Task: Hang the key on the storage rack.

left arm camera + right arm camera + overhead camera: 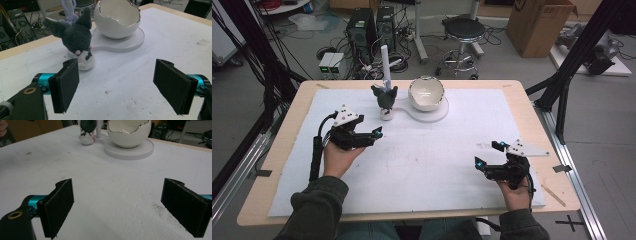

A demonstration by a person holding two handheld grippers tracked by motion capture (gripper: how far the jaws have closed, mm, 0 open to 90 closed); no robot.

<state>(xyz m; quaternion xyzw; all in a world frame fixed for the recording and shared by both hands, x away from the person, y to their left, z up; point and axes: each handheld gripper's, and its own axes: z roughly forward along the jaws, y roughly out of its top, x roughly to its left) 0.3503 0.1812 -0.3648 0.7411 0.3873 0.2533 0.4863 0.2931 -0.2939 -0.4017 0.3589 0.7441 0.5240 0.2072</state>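
No legible writing on plush toy point(76, 40) or eggshell bowl point(117, 18).

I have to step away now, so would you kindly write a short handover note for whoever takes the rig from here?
Left gripper: open, holding nothing, low over the white mat, aimed at the plush toy and nearest to it.
Right gripper: open, holding nothing, near the mat's right front.
Things: the dark grey plush toy stands upright at the far middle of the mat, beside a white post. The eggshell-shaped bowl sits on its flat white base, to the toy's right.
Done: nothing gripped.
Left: probably grasp the toy with the left gripper; the bowl may be its destination.
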